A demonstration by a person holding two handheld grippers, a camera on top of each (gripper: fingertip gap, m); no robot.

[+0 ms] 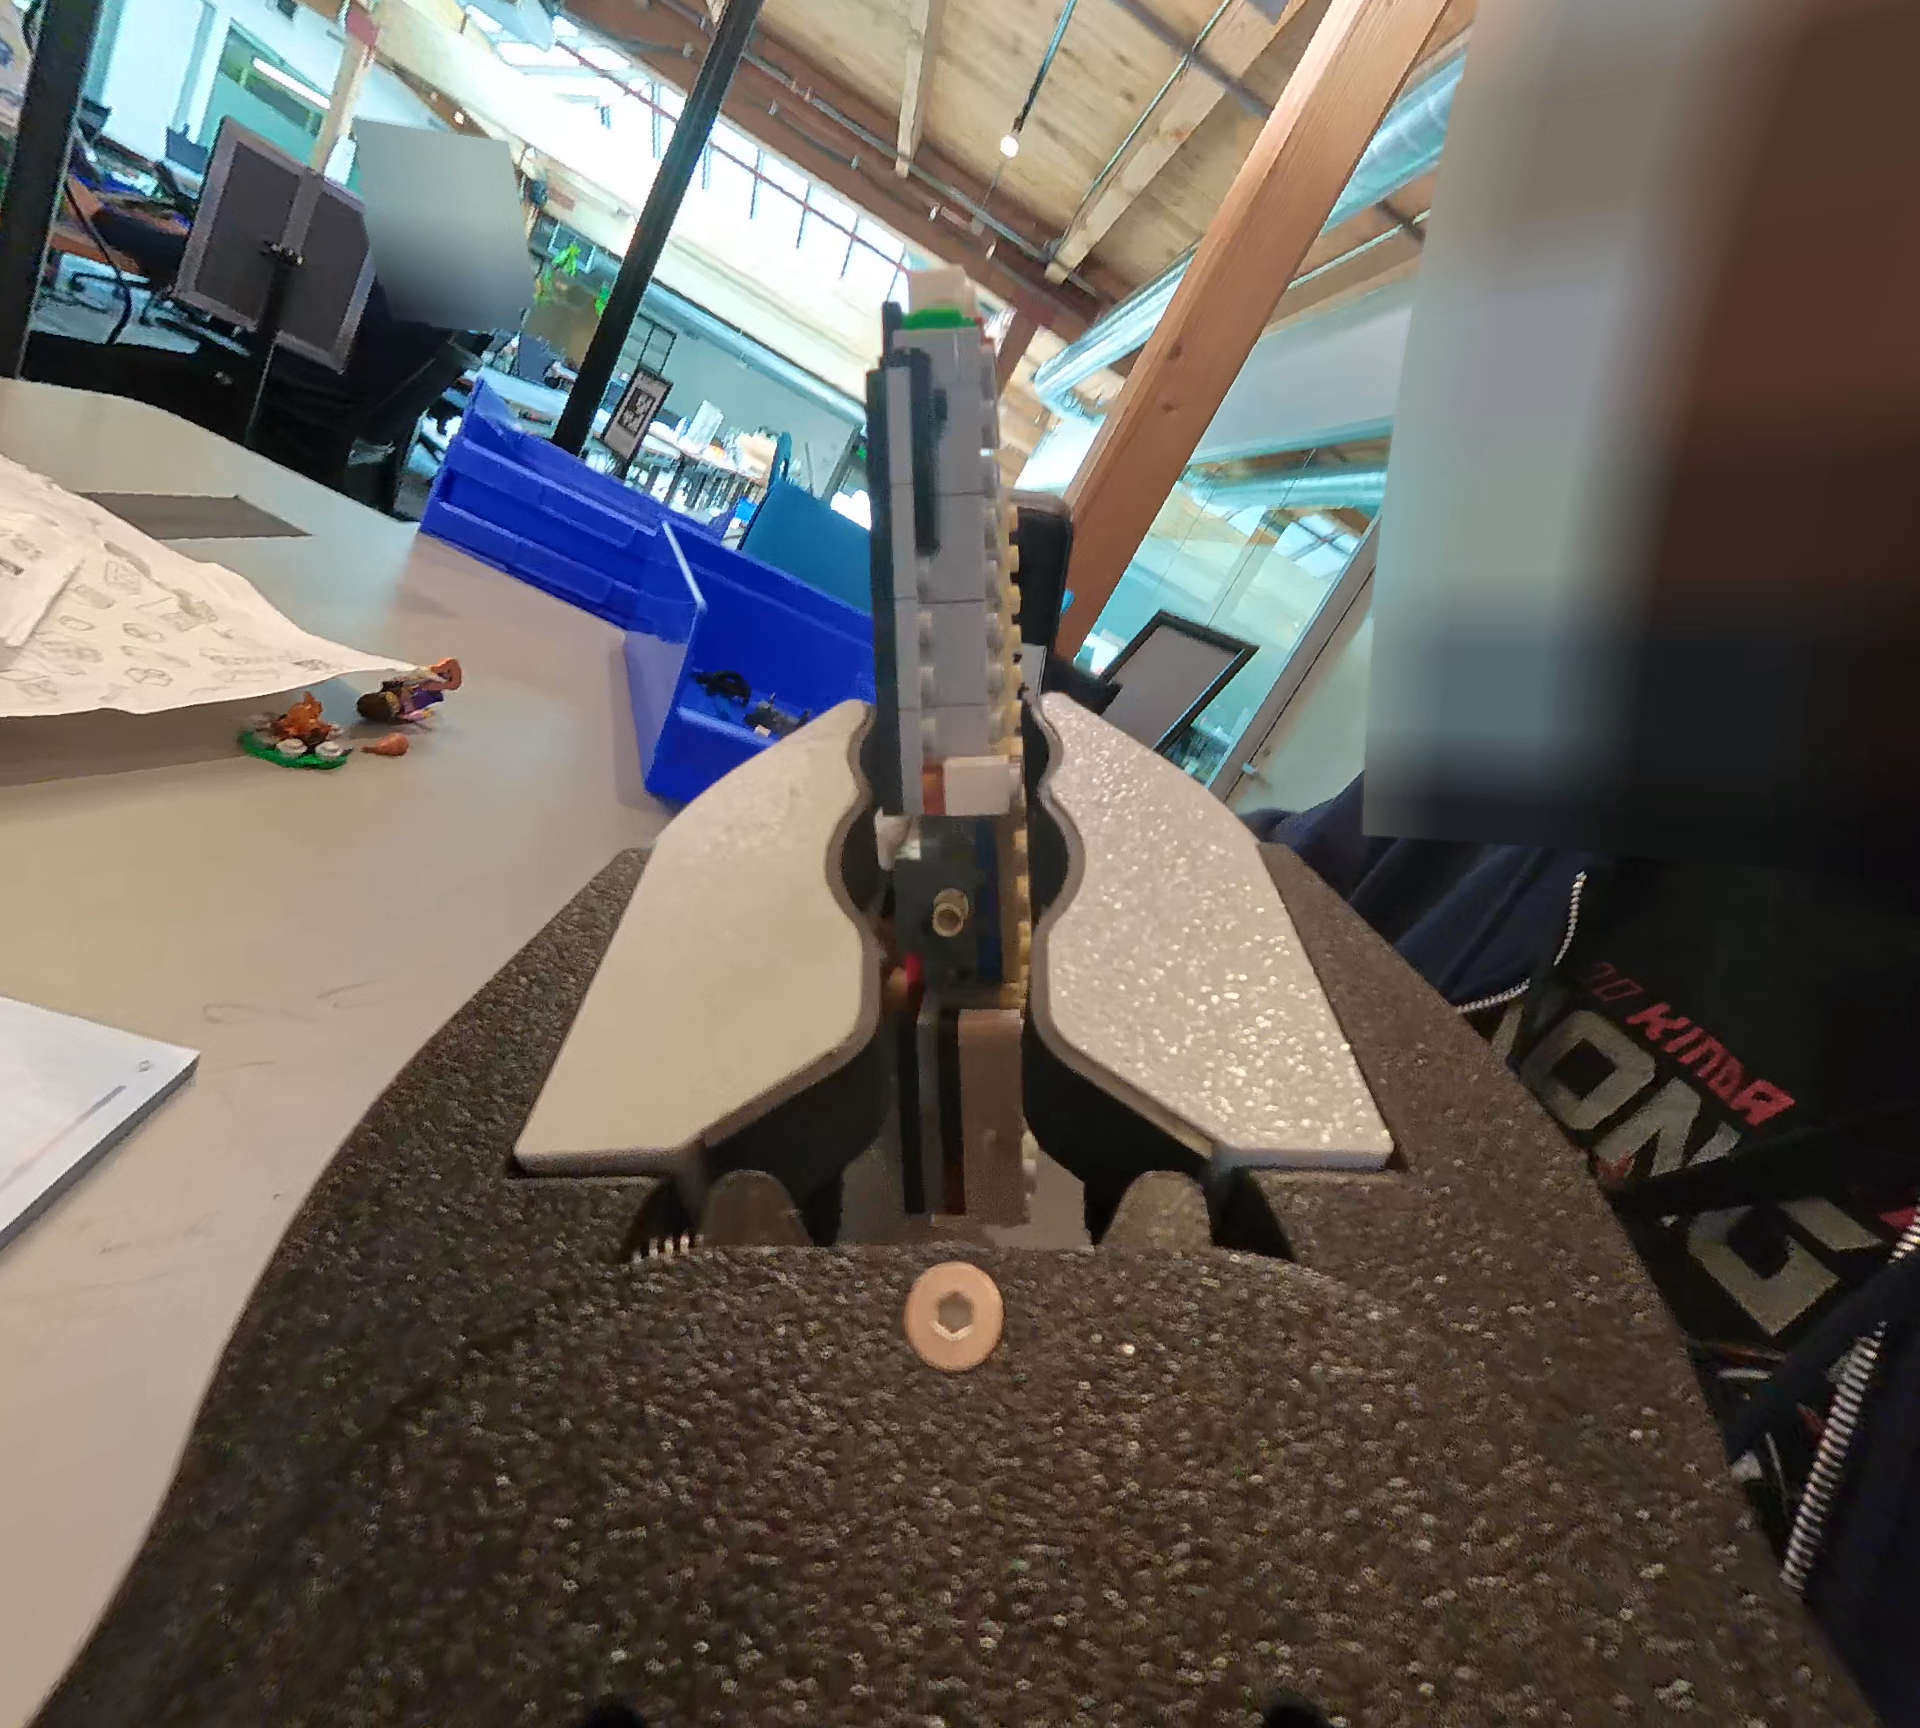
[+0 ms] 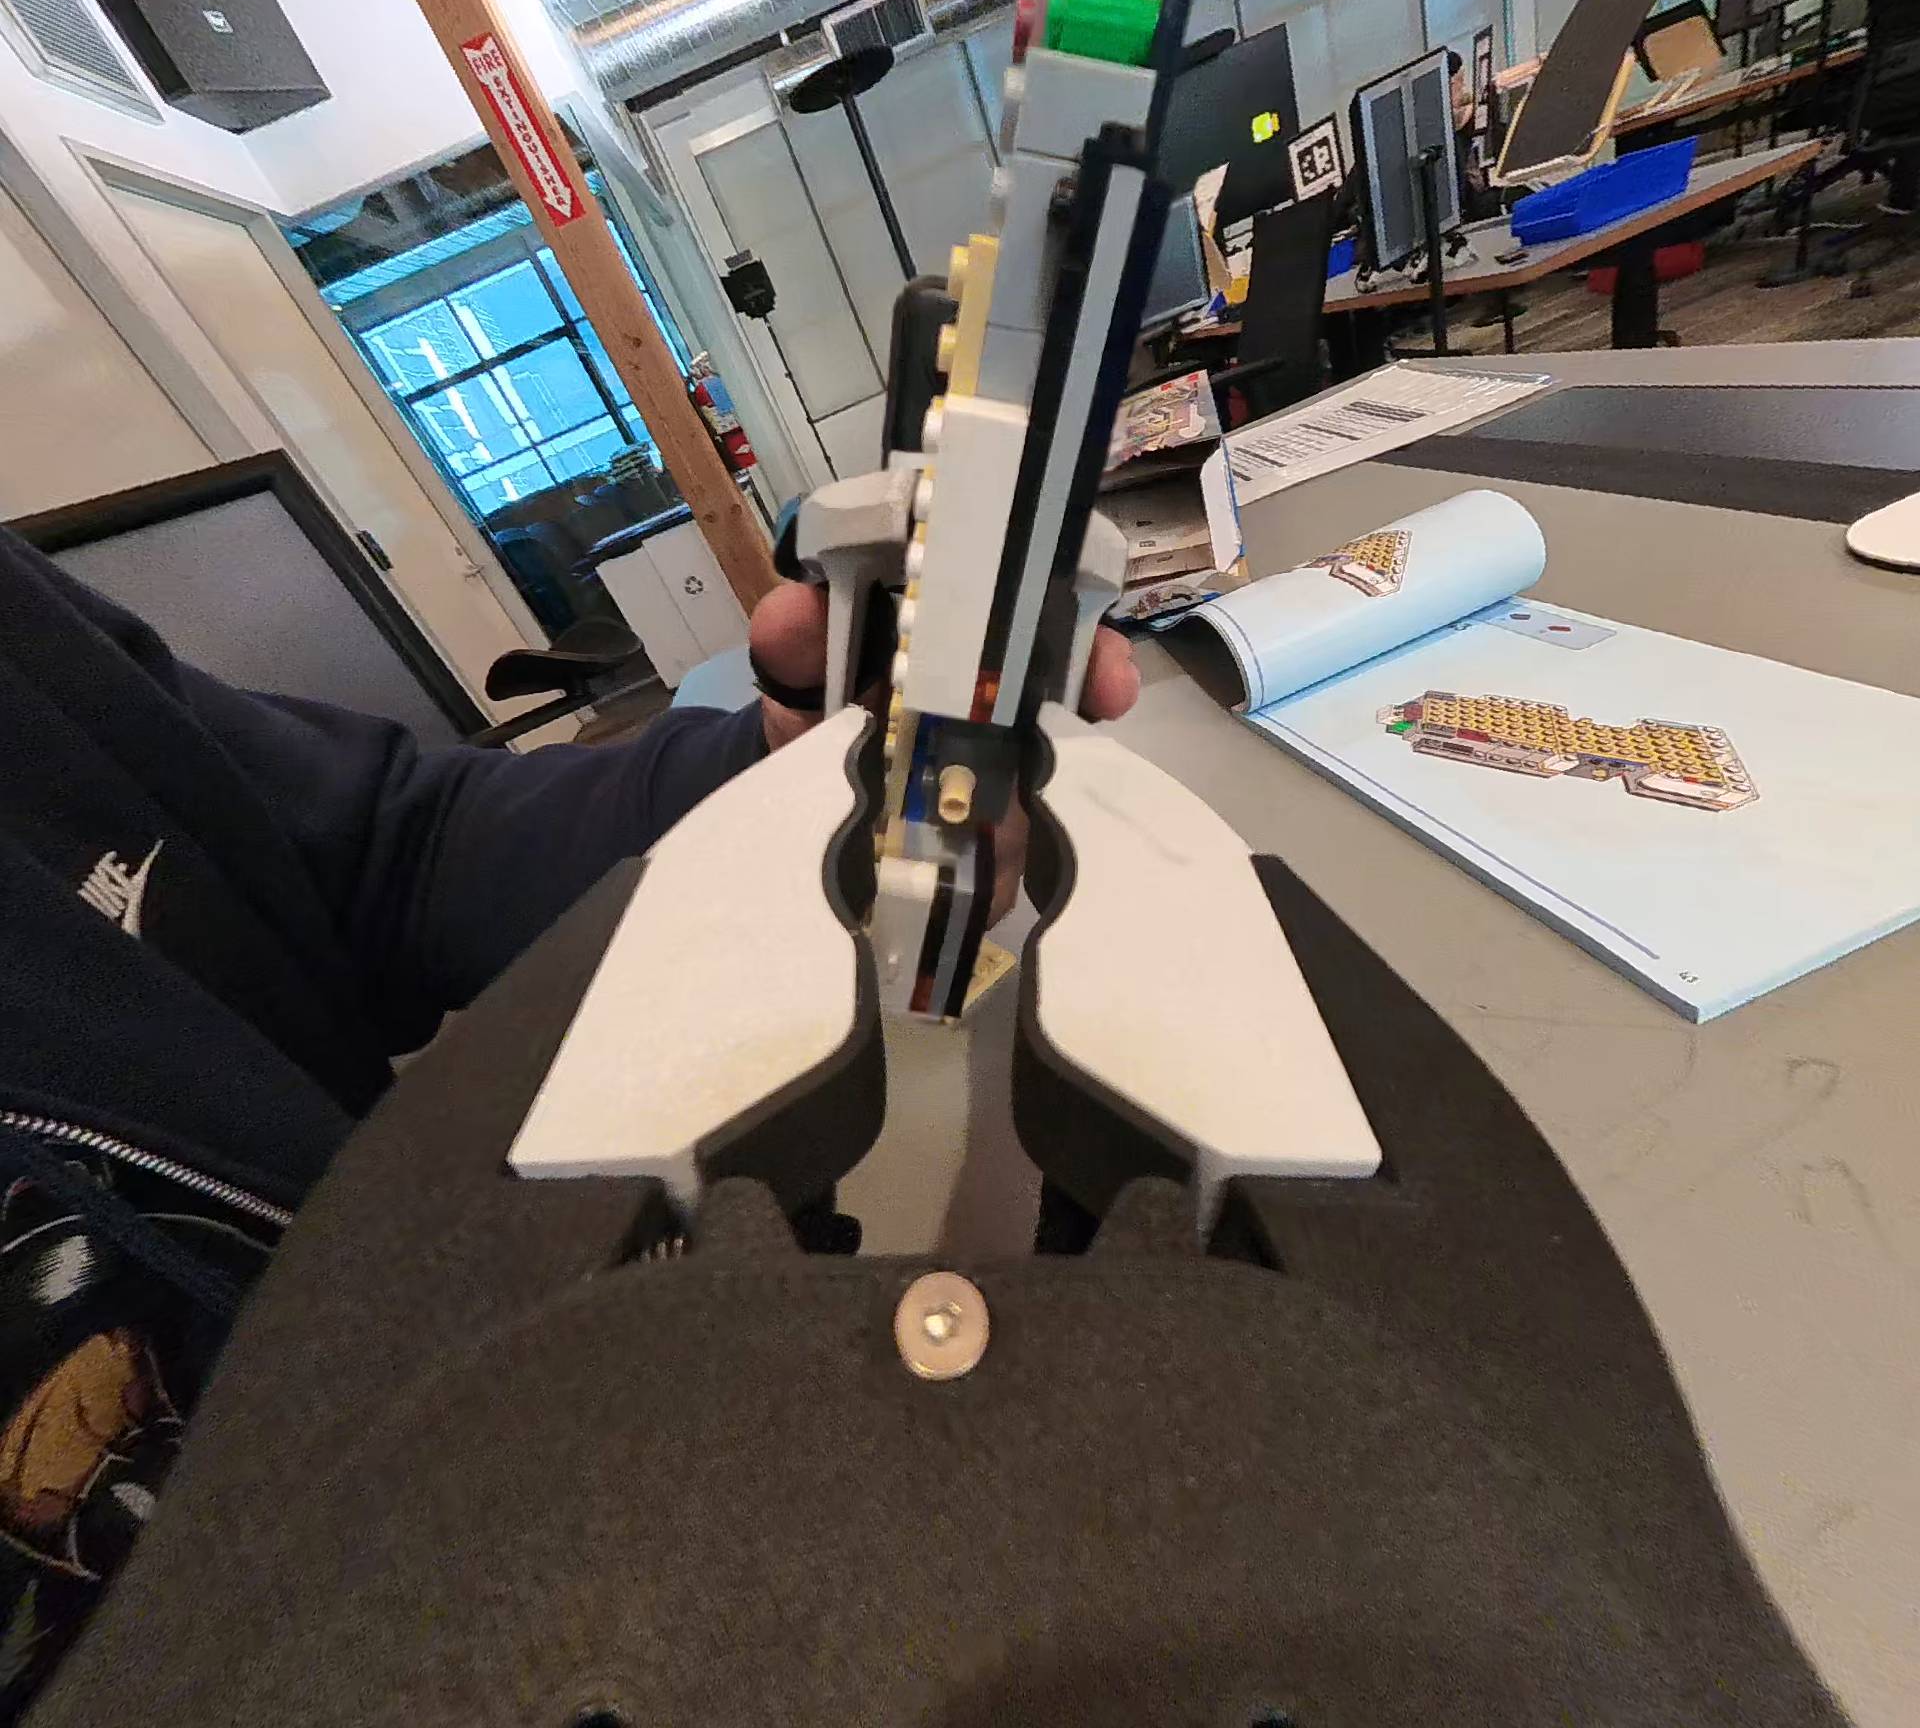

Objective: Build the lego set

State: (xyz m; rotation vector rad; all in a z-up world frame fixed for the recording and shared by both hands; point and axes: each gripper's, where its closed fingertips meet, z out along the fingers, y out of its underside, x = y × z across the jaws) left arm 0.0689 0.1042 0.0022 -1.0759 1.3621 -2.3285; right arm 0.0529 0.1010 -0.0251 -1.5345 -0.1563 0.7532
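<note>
Where pads (image 2: pixel 1049 748) grip, brick model (image 2: pixel 1039 390) hides

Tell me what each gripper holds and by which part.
Both grip one flat brick model, edge-on. The left gripper and right gripper each clamp its two broad faces near the lower end; the green-topped end sticks up free.

Each claw (image 1: pixel 951 748) (image 2: pixel 951 743) has pale grey, wavy-edged fingers (image 1: pixel 727 930) on a rough charcoal body — one silver hex screw (image 1: pixel 953 1315) centred. The person wears a navy zip-up sleeve (image 2: pixel 343 857).
</note>
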